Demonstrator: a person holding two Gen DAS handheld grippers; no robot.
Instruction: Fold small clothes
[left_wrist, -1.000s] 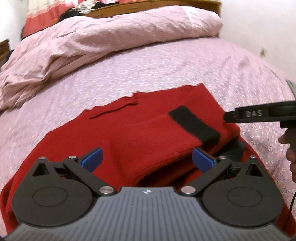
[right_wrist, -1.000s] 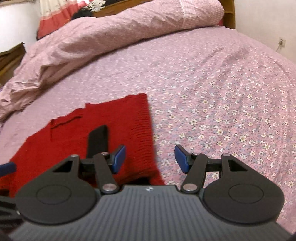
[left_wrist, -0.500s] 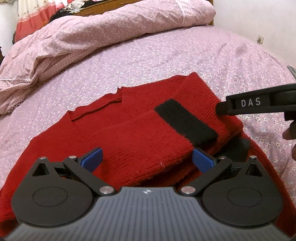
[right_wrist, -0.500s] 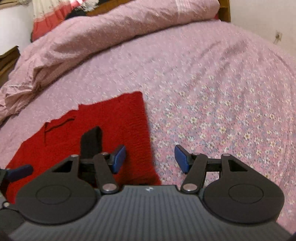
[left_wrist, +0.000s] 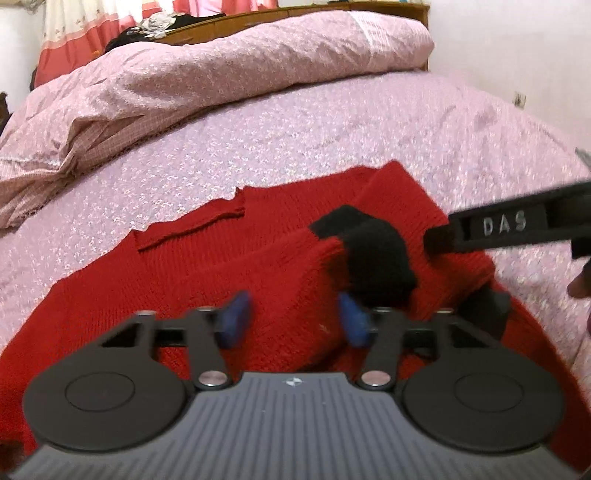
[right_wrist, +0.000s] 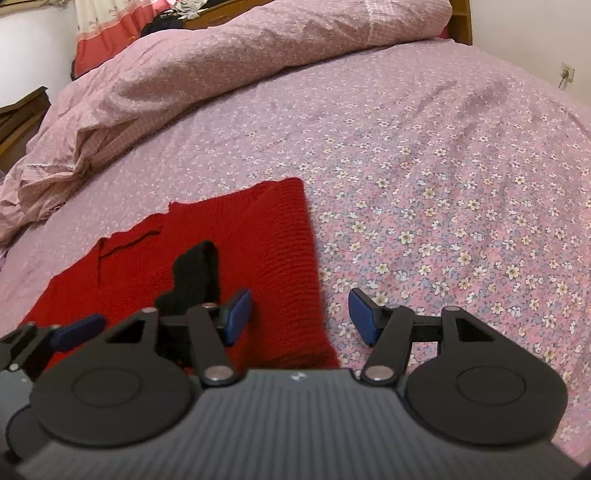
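Closing now, the left gripper (left_wrist: 293, 323) has narrowed from wide open around the red sweater's folded sleeve (left_wrist: 280, 280), bunching its black cuff (left_wrist: 373, 258) upward; whether the pads already pinch is unclear. The right gripper (right_wrist: 299, 314) hovers half open and empty over the red sweater (right_wrist: 258, 236) edge. Both work on a floral bedsheet (right_wrist: 443, 184) below a rumpled quilt (left_wrist: 221, 74). A shallow pinch could let the sleeve slip and undo its fold.
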